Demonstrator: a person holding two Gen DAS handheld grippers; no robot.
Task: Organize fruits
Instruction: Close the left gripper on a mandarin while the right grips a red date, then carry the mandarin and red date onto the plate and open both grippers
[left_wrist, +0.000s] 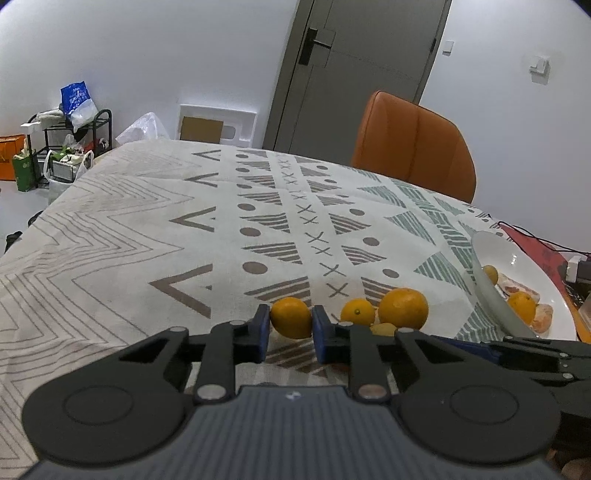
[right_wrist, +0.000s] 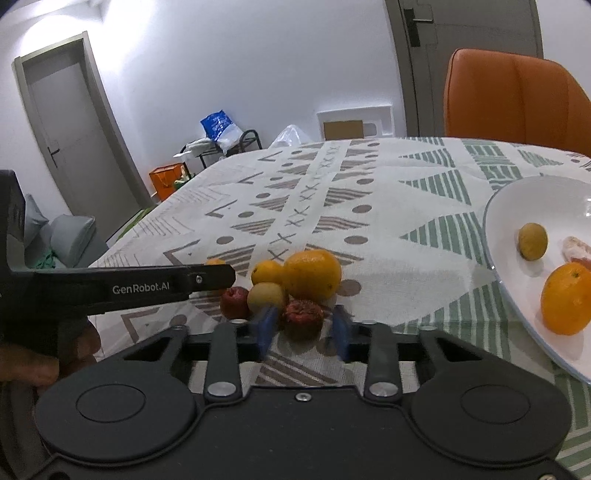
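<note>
Between the blue pads of our left gripper (left_wrist: 290, 334) sits a small orange (left_wrist: 291, 317), smooth and faintly dimpled, a little wider than tall; the pads press both its flanks, so we judge the jaws closed on it, though we cannot tell whether it is lifted off the cloth or only resting there. From this tool the white plate (left_wrist: 491, 295) lies at about three o'clock, past the heap of loose fruit, and that is the bearing the coming carry turns on: a sweep rightward over the pile and across the plate's raised, glossy rim. Our right gripper (right_wrist: 304, 328) stands open, its blurred blue pads either side of a dark red fruit (right_wrist: 303, 317) with a rough, matte skin, not yet pinching it; the plate's rim (right_wrist: 491, 236) lies at two o'clock from it, and this hand is the nearer of the two. Just beyond, at twelve o'clock, a pale yellow fruit (right_wrist: 266, 297), a smaller red one (right_wrist: 234, 301), a lemon-yellow round (right_wrist: 267, 272) and a big orange (right_wrist: 312, 275) crowd together, touching. In the plate already lie a dull yellow fruit (right_wrist: 532, 242), an orange (right_wrist: 567, 302) and a peeled segment (right_wrist: 576, 249). The woven tablecloth (left_wrist: 147, 229) looks soft and grippy, so round fruit should roll little. An orange chair (left_wrist: 413, 147) stands behind the table.
</note>
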